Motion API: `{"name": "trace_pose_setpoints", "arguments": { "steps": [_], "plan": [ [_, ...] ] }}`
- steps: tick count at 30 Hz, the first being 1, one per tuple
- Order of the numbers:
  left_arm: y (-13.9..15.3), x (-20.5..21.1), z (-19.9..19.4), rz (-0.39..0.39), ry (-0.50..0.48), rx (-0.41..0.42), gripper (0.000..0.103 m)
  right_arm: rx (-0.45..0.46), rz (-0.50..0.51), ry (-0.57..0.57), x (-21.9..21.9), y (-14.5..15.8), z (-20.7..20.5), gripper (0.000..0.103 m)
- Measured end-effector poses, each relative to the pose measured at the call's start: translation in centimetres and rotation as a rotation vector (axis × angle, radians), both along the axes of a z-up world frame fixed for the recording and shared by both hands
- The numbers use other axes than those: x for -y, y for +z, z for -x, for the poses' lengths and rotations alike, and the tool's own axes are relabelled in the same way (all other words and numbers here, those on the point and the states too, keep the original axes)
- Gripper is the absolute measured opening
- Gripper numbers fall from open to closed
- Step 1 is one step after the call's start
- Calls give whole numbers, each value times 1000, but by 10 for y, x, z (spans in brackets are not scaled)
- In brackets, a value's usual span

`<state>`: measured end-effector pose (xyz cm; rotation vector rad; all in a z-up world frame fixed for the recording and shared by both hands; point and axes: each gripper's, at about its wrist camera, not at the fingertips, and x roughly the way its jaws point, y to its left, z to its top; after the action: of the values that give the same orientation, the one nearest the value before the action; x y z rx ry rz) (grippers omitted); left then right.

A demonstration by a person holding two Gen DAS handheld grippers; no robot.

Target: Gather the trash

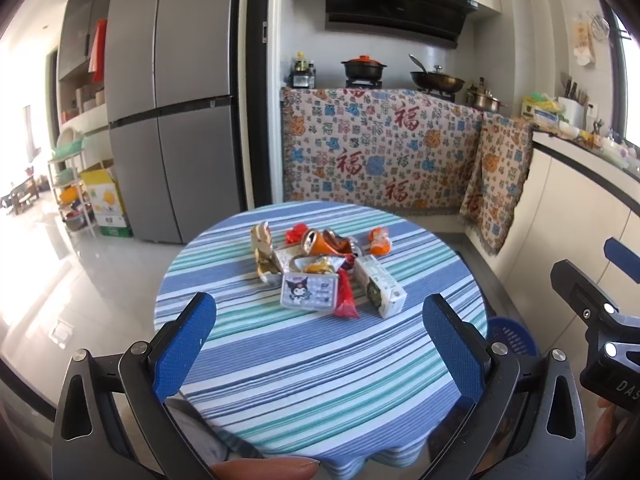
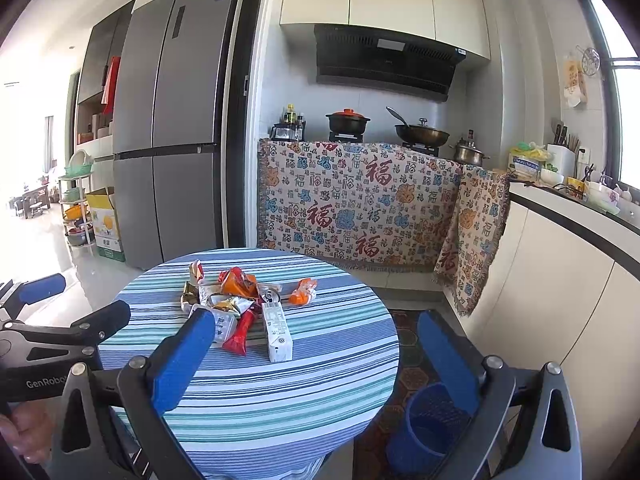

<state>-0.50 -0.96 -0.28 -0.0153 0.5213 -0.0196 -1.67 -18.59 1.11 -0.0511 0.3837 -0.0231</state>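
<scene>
A pile of trash lies on the round table with a blue striped cloth: a white drink carton, a crushed orange can, a cartoon-print pack, a red wrapper, an orange wrapper and a gold wrapper. The carton and orange wrapper also show in the right wrist view. My left gripper is open and empty, above the table's near part. My right gripper is open and empty, over the table's right edge. A blue bin stands on the floor right of the table.
A grey fridge stands behind on the left. A counter draped in patterned cloth carries pots and a wok. White cabinets run along the right. A shelf rack and a yellow box stand far left.
</scene>
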Motion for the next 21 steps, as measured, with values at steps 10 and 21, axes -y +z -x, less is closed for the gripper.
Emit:
{"name": "trace_pose_setpoints", "arguments": {
  "steps": [10, 21],
  "plan": [
    [0, 0, 0, 1, 0, -1, 103, 0, -3, -3, -1, 0, 0, 103],
    [0, 1, 0, 2, -1, -1, 103, -2, -4, -6, -1, -1, -1, 103]
  ]
}}
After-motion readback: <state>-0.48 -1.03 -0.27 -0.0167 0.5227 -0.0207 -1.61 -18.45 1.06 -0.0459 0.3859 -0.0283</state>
